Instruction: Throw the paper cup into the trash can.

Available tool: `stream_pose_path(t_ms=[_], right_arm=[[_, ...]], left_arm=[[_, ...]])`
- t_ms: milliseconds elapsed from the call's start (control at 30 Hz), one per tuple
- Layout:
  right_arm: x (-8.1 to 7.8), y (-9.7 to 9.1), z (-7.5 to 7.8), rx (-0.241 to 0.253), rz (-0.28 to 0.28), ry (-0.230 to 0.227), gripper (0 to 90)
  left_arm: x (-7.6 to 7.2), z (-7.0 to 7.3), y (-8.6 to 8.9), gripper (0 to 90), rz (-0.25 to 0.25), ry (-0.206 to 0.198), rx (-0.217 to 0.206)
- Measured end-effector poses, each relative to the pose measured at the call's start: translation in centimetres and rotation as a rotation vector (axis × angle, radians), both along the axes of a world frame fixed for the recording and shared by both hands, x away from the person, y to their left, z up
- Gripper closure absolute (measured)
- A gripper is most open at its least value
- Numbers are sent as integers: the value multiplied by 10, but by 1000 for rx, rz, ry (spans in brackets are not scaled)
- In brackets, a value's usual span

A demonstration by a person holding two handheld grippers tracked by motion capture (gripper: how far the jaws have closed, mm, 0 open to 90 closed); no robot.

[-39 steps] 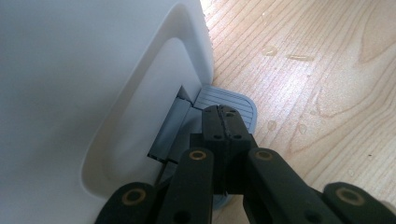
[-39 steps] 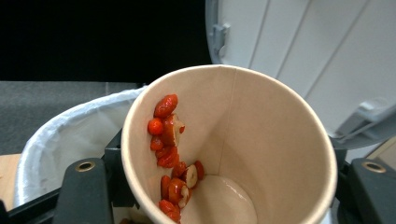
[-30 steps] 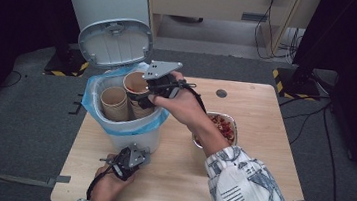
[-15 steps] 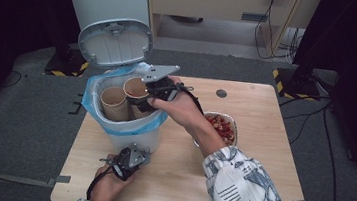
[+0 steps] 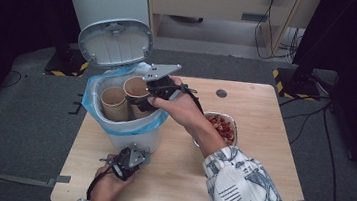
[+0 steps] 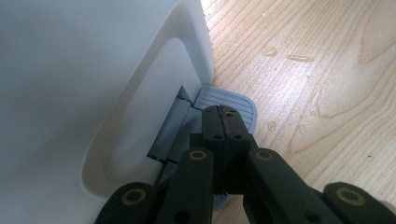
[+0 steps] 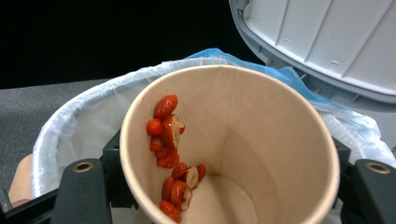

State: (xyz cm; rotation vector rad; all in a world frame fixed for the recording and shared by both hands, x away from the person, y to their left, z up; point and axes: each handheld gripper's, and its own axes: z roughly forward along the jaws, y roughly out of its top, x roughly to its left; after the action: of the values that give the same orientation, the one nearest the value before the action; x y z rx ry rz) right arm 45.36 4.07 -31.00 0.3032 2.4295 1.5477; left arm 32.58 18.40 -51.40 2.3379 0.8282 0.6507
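Note:
A white pedal bin (image 5: 132, 135) with a blue liner stands on the wooden table, its lid (image 5: 115, 42) raised. My right gripper (image 5: 148, 96) is shut on a brown paper cup (image 5: 136, 88), held tilted over the bin's mouth. In the right gripper view this cup (image 7: 261, 140) sits between the jaws of the gripper (image 7: 229, 186), and red fruit pieces (image 7: 168, 135) cling to its inner wall. A second paper cup (image 5: 112, 102) stands inside the bin. My left gripper (image 6: 223, 114) is shut with nothing in it. Its tips rest on the grey pedal (image 6: 240, 103) at the bin's foot (image 5: 136, 152).
A bowl (image 5: 235, 123) of red fruit sits on the table just right of the bin, under the right forearm. The lid (image 7: 322, 42) stands close behind the held cup. Bare tabletop (image 6: 317, 70) with a few water drops lies beside the pedal.
The right gripper and its cup have shifted slightly lower over the bin. The left gripper has stayed on the pedal.

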Motion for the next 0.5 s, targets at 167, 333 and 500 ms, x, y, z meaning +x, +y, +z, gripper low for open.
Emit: stream_pose_path(t_ms=[167,333,500], right_arm=[[-3,2,-3,-18,20,12,298],[-3,6,-10,-56,20,28,267],[-4,10,-12,-48,17,86,150]], left_arm=[[0,0,0,897,0,-1,1],[0,0,0,897,-1,-1,0],[0,0,0,897,-1,0,0]])
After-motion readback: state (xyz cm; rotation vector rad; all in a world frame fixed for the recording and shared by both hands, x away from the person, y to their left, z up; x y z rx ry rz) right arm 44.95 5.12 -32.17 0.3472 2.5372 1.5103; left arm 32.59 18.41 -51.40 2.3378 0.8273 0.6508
